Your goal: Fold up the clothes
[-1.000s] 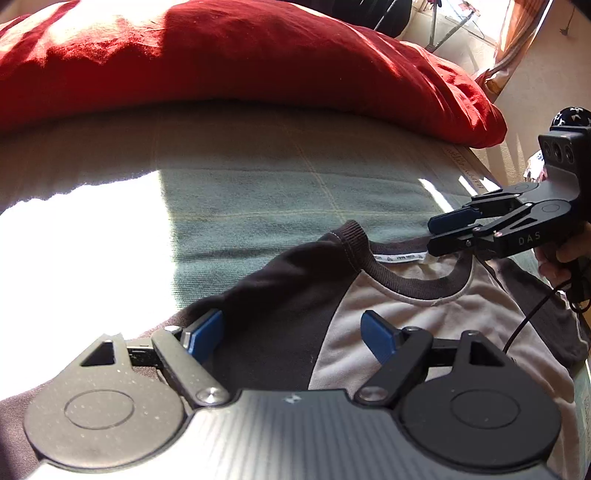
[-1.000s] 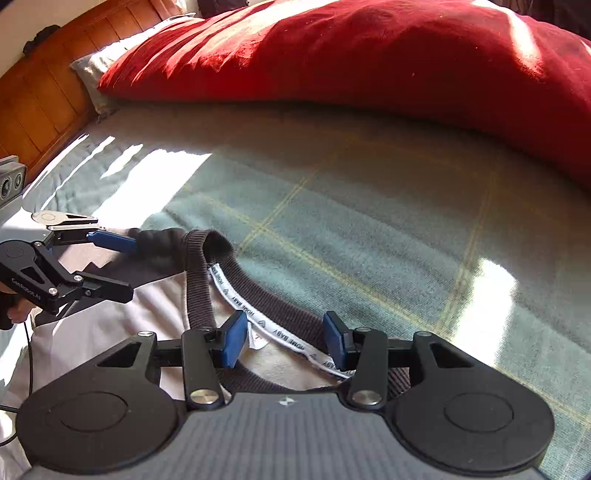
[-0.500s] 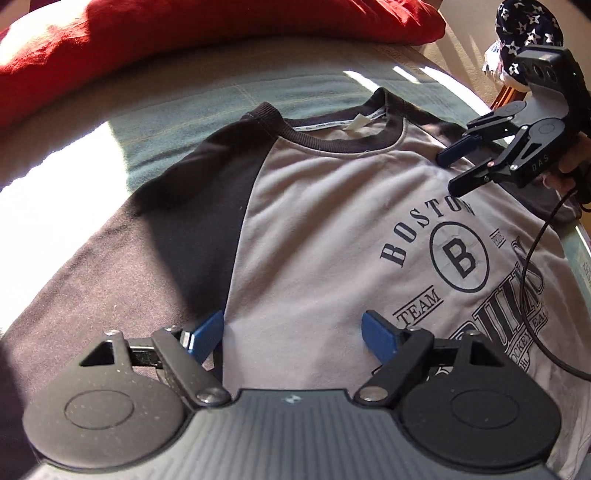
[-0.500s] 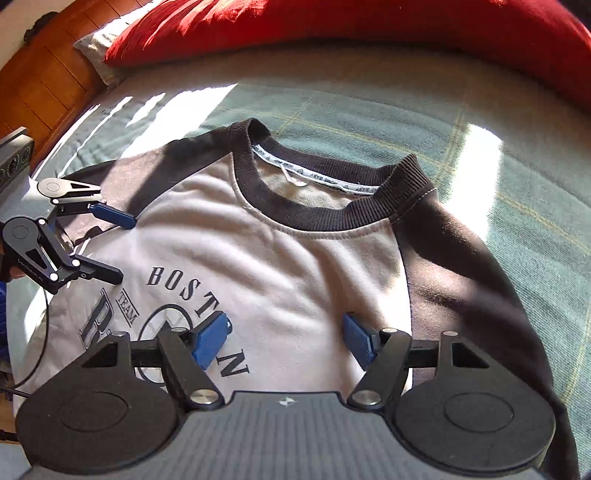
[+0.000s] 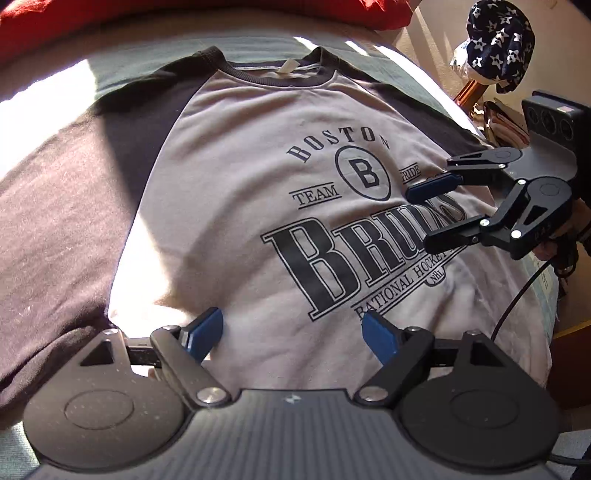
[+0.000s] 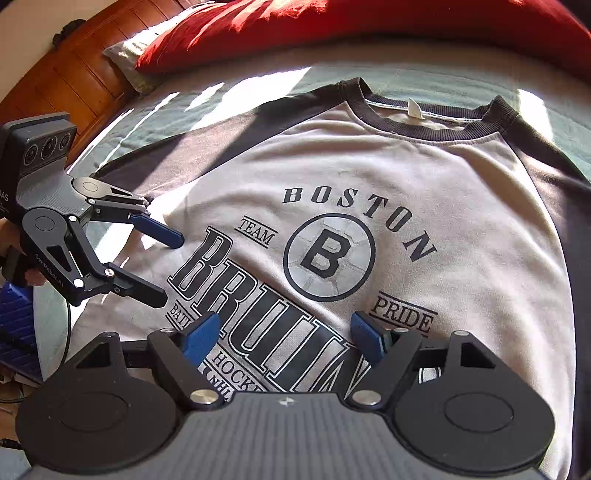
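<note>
The Boston Bruins sweatshirt (image 5: 236, 206) lies face up and spread flat on the bed, its dark collar (image 6: 424, 125) toward the pillows and its dark raglan sleeves out to either side. Both tongs hover above the printed chest, each with its blue-padded fingers apart and holding nothing: the left tongs (image 5: 291, 332) over the lower left of the print, the right tongs (image 6: 284, 336) over the lettering.

The likely trouble is in the grasp. The sweatshirt is two layers of soft knit, so a shallow pinch may lift only the front panel and leave the back behind, giving a crooked fold. The dark left sleeve (image 5: 48, 236) spreads wide and could drag or bunch if the body is turned over first. The right tongs' cable (image 5: 517, 306) trails over the hem side and might snag the cloth.

The bed carries a green plaid blanket (image 6: 406, 74), soft and giving, with hard sun patches across it. A red pillow (image 6: 332, 29) lies at the head against a wooden headboard (image 6: 74, 85). A star-patterned cap (image 5: 498, 40) sits on a post beside the bed.
</note>
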`<move>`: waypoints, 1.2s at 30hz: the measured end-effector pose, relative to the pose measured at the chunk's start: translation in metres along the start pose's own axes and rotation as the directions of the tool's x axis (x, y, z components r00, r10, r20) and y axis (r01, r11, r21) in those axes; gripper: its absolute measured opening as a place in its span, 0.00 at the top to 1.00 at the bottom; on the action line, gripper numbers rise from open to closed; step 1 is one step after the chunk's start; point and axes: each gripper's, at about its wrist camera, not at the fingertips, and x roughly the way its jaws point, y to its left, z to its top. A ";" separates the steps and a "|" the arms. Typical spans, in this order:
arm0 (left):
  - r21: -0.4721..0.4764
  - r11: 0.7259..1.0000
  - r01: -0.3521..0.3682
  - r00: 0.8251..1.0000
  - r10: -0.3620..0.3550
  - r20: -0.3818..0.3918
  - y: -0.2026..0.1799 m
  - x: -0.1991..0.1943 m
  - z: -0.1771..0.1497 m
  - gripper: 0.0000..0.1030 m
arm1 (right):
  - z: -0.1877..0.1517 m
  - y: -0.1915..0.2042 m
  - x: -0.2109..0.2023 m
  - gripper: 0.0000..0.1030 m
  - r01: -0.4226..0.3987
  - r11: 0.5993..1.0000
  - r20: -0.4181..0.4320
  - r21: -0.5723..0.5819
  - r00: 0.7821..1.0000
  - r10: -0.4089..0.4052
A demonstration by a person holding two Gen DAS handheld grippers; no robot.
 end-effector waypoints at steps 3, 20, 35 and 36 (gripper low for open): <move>-0.033 0.999 -0.021 0.999 0.020 -0.027 -0.003 -0.017 -0.013 0.19 | -0.015 0.005 -0.018 0.13 0.044 0.993 -0.019 0.108 0.999 -0.042; 0.147 0.989 0.007 0.999 -0.011 0.031 -0.061 -0.004 -0.070 0.15 | -0.107 0.068 -0.021 0.00 0.355 0.932 -0.131 0.067 0.930 -0.345; 0.091 0.977 -0.191 0.979 0.183 0.091 -0.093 0.016 -0.080 0.01 | -0.133 0.067 -0.030 0.00 0.293 0.953 -0.037 -0.074 0.954 -0.296; 0.091 0.977 -0.192 0.977 0.181 0.115 -0.094 0.015 -0.084 0.01 | -0.136 0.068 -0.030 0.00 0.299 0.951 -0.019 -0.079 0.953 -0.302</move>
